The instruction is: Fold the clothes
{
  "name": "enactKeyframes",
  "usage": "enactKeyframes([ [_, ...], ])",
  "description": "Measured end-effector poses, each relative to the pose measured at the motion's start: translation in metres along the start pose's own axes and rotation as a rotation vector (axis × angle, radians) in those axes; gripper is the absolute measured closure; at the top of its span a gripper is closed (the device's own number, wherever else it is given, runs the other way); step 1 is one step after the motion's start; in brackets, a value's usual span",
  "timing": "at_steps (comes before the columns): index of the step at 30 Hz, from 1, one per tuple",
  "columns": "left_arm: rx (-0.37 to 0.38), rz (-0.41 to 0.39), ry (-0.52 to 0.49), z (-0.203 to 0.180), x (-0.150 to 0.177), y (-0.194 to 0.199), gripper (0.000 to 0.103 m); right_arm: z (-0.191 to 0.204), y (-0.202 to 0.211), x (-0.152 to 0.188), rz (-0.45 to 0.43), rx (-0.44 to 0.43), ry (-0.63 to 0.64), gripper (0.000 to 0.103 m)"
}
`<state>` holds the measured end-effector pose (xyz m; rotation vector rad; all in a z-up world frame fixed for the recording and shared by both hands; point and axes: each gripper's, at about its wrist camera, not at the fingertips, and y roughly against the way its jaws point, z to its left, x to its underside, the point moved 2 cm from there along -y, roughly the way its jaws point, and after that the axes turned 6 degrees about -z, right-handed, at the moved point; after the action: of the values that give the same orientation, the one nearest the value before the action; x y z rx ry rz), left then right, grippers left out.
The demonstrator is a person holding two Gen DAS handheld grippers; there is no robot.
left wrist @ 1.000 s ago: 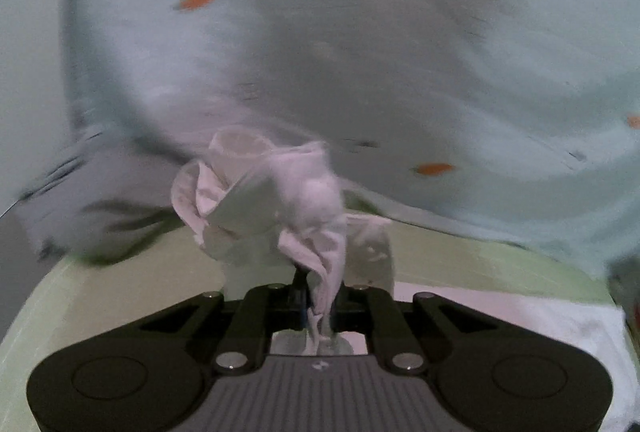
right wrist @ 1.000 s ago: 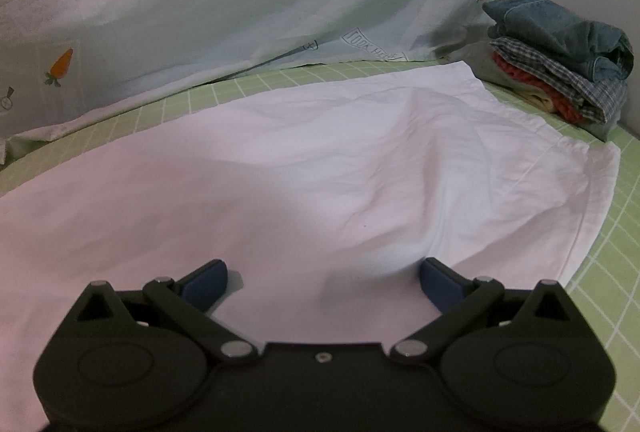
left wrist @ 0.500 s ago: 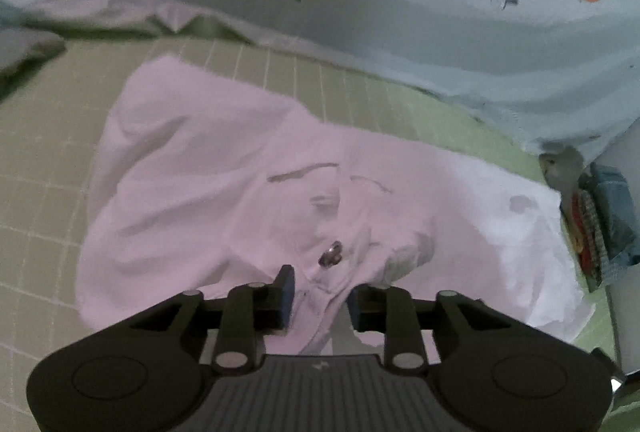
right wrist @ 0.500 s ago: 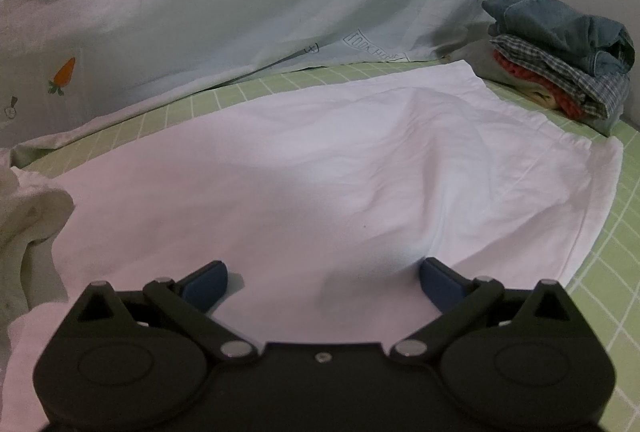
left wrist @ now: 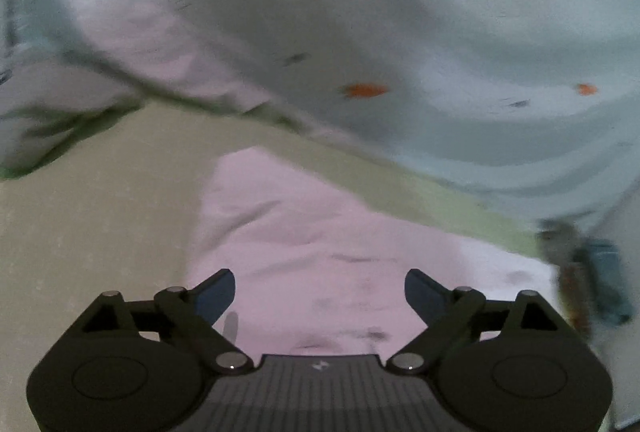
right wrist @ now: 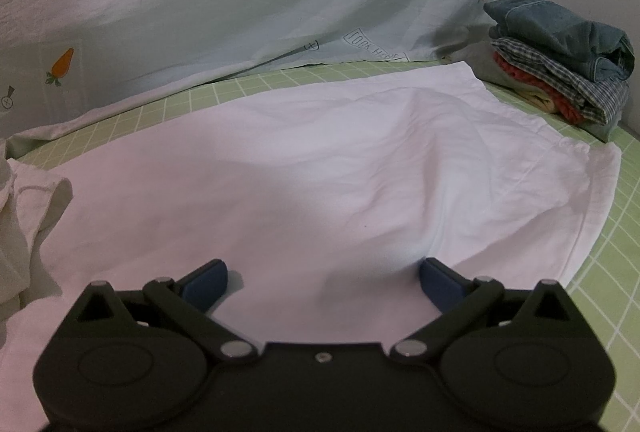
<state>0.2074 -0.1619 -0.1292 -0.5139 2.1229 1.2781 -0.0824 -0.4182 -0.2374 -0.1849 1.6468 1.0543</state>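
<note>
White cotton garment (right wrist: 320,172) plain, pinkish in shade. Pale green bedsheet (right wrist: 600,216) with white grid lines. Light mint quilt (right wrist: 240,12) printed with orange carrots. Stack of folded clothes (right wrist: 560,64): blue denim, blue-white check, red knit.

The garment (right wrist: 320,160) lies on the bed (right wrist: 600,216), folded pile (right wrist: 560,72) behind right

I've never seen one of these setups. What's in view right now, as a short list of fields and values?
surface: green checked sheet
main garment: white garment spread flat, part bunched at the left
backdrop: pale blue carrot-print cloth
stack: folded clothes, denim on top, far right corner
left gripper: open, its jaws have just been opening, nothing between them
right gripper: open over the garment, holding nothing
</note>
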Motion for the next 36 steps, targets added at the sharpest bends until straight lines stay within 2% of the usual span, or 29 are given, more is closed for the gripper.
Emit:
enactKeyframes([
  [2,-0.084,0.049,-0.021,0.009,0.007,-0.016,0.011,0.000,0.000,0.000,0.000,0.000,0.000,0.000],
  [7,-0.063,0.143,0.035,0.013,0.023,-0.043,0.011,0.000,0.000,0.000,0.000,0.001,0.001,0.000],
  [11,-0.040,0.193,-0.117,-0.016,0.038,-0.062,0.011,0.001,-0.001,-0.001,0.001,0.004,0.004,0.000],
  [16,-0.104,0.216,-0.220,-0.037,0.052,-0.081,0.010,0.001,0.000,0.000,0.001,0.004,0.003,0.000],
  [22,-0.141,0.250,-0.205,-0.035,0.045,-0.082,0.003,-0.003,0.001,-0.001,-0.002,-0.011,-0.010,0.000],
  [26,-0.169,0.241,-0.207,-0.040,0.042,-0.073,0.003,-0.018,0.005,-0.004,0.000,-0.089,-0.072,0.000],
  [30,-0.206,0.167,-0.296,-0.057,0.037,-0.054,0.003,-0.041,0.009,-0.015,0.095,-0.242,-0.023,0.000],
  [32,-0.206,0.131,-0.317,-0.065,0.033,-0.047,0.003,-0.066,0.018,-0.019,0.094,-0.254,-0.109,0.000],
  [36,-0.193,0.102,-0.345,-0.078,0.025,-0.045,0.002,-0.131,0.026,-0.019,0.072,-0.131,-0.299,0.000],
])
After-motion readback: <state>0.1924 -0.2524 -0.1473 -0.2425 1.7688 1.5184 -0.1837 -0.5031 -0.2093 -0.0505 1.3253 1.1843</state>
